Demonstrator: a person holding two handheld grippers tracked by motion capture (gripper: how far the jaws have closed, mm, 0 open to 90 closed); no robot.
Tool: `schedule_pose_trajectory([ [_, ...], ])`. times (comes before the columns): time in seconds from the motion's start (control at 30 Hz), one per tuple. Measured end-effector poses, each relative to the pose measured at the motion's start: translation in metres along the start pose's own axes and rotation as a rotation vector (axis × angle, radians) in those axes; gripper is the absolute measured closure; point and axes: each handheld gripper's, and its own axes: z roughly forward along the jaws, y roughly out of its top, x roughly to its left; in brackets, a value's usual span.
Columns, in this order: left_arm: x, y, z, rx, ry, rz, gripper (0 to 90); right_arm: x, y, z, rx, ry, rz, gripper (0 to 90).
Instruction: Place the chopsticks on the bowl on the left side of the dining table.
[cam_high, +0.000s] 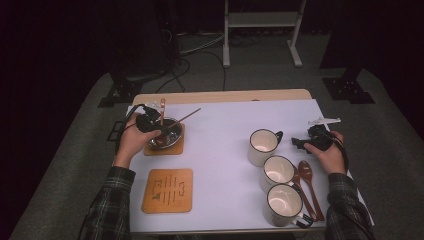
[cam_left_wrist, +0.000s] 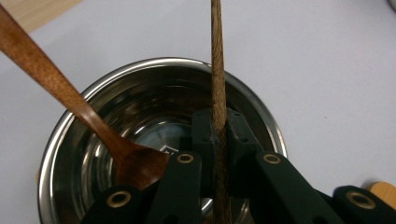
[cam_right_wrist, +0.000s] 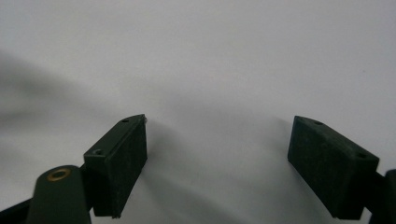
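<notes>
While your left gripper (cam_left_wrist: 219, 140) is clamped on a wooden spoon handle (cam_left_wrist: 217, 70) over the steel bowl (cam_left_wrist: 70, 126), read the job as partway done: spoons going into the bowl. Nearest you, left of the bowl's column, an empty wooden coaster (cam_high: 167, 190) sits on the white table (cam_high: 225, 125); nothing on it yet. Just beyond it the bowl stands on a second coaster (cam_high: 177, 148), and one brown spoon (cam_left_wrist: 93, 121) already lies inside, scoop on the bottom, handle leaning out over the rim. The held spoon stands near upright, its lower end down inside the bowl behind the jaws; can't tell whether it touches the bottom. So: one in, second about to be let go, by my read. Well to the right of the bowl, three white mugs (cam_high: 278, 170) run in a diagonal row, and two more brown spoons (cam_high: 306, 175) lie just beside the nearer two mugs, untouched. Your right gripper (cam_high: 299, 142) hovers beyond those spoons, next to the farthest mug, jaws spread wide with nothing between them, bare table under it. Left to do, I'd guess: release this spoon, then the two by the mugs.
</notes>
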Motion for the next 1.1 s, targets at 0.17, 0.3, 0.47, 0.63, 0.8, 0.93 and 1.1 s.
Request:
schedule_pose_trajectory([
  [0.17,0.009,-0.003,0.001,0.010,0.008,-0.003,84.2,0.000,0.000,0.000,0.000,-0.001,0.000,18.1],
  [0.3,0.013,-0.004,0.000,0.006,0.010,-0.008,84.2,0.001,0.000,0.000,0.001,-0.002,-0.002,18.1],
  [0.47,0.020,-0.009,-0.001,0.002,0.009,-0.024,84.2,0.001,-0.001,0.000,-0.001,-0.002,-0.002,18.2],
  [0.63,0.027,-0.015,0.001,0.010,0.010,-0.039,84.2,0.000,-0.001,0.000,-0.001,-0.001,-0.003,18.2],
  [0.8,0.032,-0.019,0.001,0.011,0.011,-0.050,84.2,0.000,0.000,0.000,0.000,0.000,0.000,18.2],
  [0.93,0.035,-0.022,0.002,0.017,0.015,-0.054,84.2,0.000,0.000,0.000,0.000,0.000,0.001,18.1],
  [1.1,0.036,-0.024,0.004,0.025,0.018,-0.058,84.2,0.000,0.000,0.000,0.000,0.000,0.001,18.2],
])
